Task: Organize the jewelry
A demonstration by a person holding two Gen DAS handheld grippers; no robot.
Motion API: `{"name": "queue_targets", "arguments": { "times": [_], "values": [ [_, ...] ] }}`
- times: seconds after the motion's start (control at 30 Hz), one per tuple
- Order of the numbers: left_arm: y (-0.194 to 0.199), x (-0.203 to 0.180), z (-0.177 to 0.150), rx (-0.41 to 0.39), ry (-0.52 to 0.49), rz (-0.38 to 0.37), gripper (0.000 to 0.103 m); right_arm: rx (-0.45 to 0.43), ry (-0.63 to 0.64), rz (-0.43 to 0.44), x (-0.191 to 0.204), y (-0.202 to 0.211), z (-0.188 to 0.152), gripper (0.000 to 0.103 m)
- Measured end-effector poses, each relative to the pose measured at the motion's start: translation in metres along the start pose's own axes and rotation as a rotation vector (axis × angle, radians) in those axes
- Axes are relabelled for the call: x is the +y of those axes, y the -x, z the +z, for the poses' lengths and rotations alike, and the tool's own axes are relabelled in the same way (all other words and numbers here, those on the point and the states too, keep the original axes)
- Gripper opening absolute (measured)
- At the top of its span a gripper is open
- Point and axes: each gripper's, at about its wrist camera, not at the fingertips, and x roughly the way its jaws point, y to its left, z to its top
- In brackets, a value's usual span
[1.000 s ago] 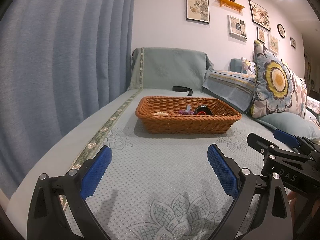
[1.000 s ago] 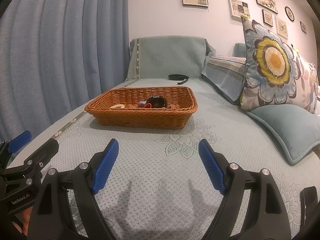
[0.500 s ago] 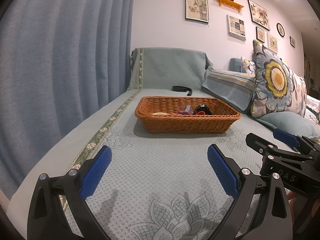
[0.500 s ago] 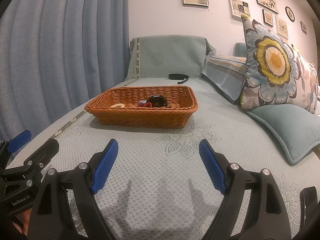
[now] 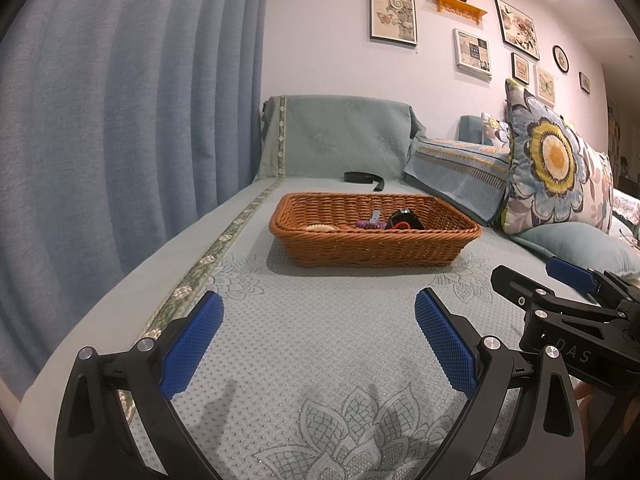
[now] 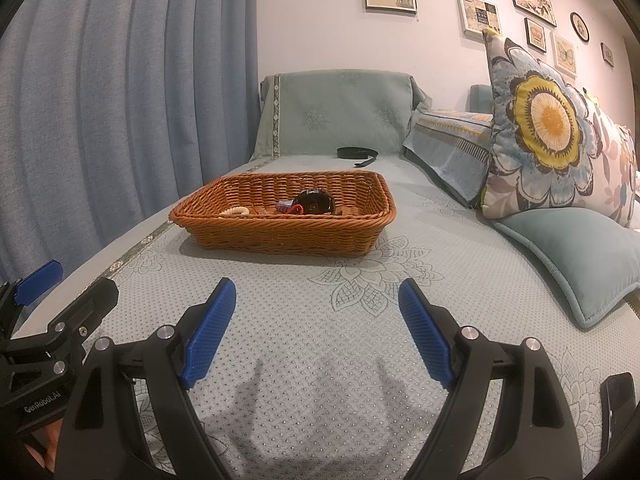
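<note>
A brown wicker basket (image 5: 372, 250) (image 6: 280, 236) sits on the pale green sofa cover ahead of both grippers. Inside lie a black watch (image 6: 314, 204) (image 5: 404, 219), a red cord (image 6: 298, 211), a purple piece (image 5: 366, 224) and a cream bracelet (image 6: 236, 211) (image 5: 318, 228). My left gripper (image 5: 318, 306) hovers open over the cover, well short of the basket, nothing between its blue pads. My right gripper (image 6: 316, 294) is open too, beside it and equally far back. Each gripper shows at the edge of the other's view.
A black strap (image 5: 362, 178) lies on the cover behind the basket. Blue curtain (image 5: 120, 120) hangs along the left. A floral cushion (image 6: 548, 128) and a plain teal cushion (image 6: 572, 252) line the right side. A dark object (image 6: 618, 396) sits at the lower right edge.
</note>
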Motion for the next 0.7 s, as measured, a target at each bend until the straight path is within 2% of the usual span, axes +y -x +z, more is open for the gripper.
{"name": "queue_targets", "arguments": {
  "times": [0.7],
  "values": [
    [-0.0028,0.0033,-0.0047,0.011,0.001,-0.018,0.095,0.002,0.000,0.000,-0.0002,-0.0002,0.0003,0.079]
  ]
}}
